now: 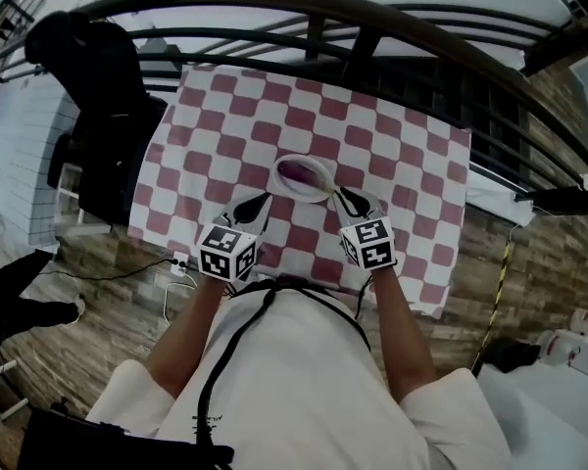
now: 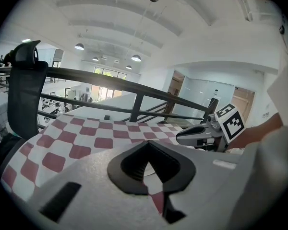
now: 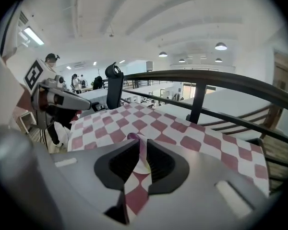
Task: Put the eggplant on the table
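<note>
Eggplant [image 1: 300,172], dark purple, lies inside a shallow white dish [image 1: 319,193], not on the bare cloth. The dish sits just ahead of both tools and between their tips, roughly mid-tabletop. Right tool [image 1: 347,202]: jaws drawn nearly together and clamped on the near right rim of the dish. In the right gripper view the thin white rim runs up between the dark ribbed pads, with a patch of purple just beyond the tips. Cannot tell whether the dish rests on the cloth or hangs clear of it. Left tool [image 1: 261,204]: jaws apart with nothing gripped, its tip close beside the dish's left edge. In the left gripper view only checked cloth and a faint pale curve show through the gap. The two tools point the same way, side by side, angled down toward the dish. Each carries a cube with square markers at its rear, the left cube [image 1: 226,252] and the right cube [image 1: 370,244], near the person's chest. Under and beyond the tools lies the tabletop [image 1: 402,155], covered in a red-and-white checked cloth that hangs over the near edge. Past the far edge, ahead of the tools, runs a dark curved railing [image 1: 372,25]. Off to the left tool's side stands a black chair [image 1: 98,106], pulled near the tabletop's left edge. The floor [image 1: 118,292] below is wood plank.
</note>
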A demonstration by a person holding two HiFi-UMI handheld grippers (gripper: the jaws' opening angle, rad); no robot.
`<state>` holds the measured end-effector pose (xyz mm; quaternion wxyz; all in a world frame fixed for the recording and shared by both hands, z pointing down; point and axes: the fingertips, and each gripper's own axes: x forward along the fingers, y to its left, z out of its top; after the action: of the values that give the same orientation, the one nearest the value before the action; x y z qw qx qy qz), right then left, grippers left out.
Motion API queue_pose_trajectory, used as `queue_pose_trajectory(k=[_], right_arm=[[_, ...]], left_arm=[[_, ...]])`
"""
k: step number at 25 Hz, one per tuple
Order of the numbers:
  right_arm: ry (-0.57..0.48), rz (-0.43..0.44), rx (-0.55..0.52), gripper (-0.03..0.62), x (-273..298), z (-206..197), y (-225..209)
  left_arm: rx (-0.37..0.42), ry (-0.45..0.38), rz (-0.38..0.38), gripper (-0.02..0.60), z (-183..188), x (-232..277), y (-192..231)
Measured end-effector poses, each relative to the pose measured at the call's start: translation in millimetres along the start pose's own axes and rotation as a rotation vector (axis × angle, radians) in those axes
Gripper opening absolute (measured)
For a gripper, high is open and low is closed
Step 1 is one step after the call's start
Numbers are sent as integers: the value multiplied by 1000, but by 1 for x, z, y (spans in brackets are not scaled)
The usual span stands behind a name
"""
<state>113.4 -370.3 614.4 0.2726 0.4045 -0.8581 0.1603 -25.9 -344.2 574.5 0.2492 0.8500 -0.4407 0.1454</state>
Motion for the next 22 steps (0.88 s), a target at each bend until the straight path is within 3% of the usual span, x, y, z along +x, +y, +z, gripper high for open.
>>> queue_pose_trajectory(k=[8, 22], right_arm=[[-124, -58, 163, 6, -56, 13, 15], [-235, -132, 227, 6, -127, 24, 53]], left_arm=[[47, -30, -72, 5, 11, -20, -19], [75, -75, -149, 5, 21, -55, -34]])
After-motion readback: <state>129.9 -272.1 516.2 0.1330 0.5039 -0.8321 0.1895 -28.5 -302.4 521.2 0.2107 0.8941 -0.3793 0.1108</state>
